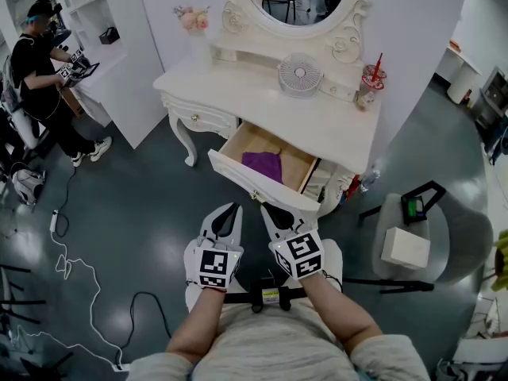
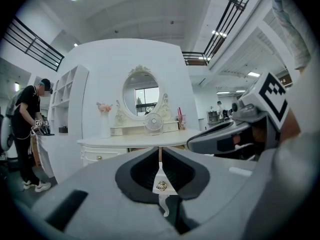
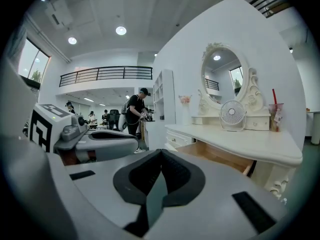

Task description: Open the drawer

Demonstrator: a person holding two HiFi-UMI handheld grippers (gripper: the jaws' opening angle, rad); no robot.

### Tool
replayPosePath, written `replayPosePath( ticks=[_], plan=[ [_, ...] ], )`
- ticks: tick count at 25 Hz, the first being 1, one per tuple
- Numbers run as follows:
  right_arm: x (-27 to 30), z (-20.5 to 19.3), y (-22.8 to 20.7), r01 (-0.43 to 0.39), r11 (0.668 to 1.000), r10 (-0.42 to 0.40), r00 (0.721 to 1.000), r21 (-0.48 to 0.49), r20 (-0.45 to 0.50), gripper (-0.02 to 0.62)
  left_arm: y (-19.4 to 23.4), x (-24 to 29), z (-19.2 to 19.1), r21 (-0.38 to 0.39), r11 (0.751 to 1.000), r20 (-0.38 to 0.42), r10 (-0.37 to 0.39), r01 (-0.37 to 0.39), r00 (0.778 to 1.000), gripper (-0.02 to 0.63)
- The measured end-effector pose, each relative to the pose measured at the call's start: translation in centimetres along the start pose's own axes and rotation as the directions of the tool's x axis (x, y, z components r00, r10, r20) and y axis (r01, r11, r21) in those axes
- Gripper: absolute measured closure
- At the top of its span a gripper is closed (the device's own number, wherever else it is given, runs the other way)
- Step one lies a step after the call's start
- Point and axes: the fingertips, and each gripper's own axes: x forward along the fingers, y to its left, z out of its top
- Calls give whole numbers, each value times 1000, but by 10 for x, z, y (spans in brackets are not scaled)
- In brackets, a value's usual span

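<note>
The white vanity table has its middle drawer pulled out, and a purple cloth lies inside. The drawer's white front carries a small gold knob. My left gripper and right gripper hover side by side just short of that front, apart from it, both shut and empty. In the left gripper view the left gripper shows the knob through the slit between its jaws. In the right gripper view the right gripper points left of the open drawer.
On the tabletop stand a small fan, a cup with a red straw and a flower vase. A smaller left drawer is closed. A grey stool with a white box stands at the right. A person stands far left; cables cross the floor.
</note>
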Motion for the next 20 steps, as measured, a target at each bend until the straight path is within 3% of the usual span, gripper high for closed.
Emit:
replayPosePath(
  ticks=[9,20],
  plan=[
    [-32,3,2,2,1000,-2,996,0,87,586,-10,0,-1,16,999,5,-35,35,999,578],
    [-31,-8,3,-14,999,11,997,36,77,588,-19,2,-7,33,998,-10,-56,56,998,578]
  ],
)
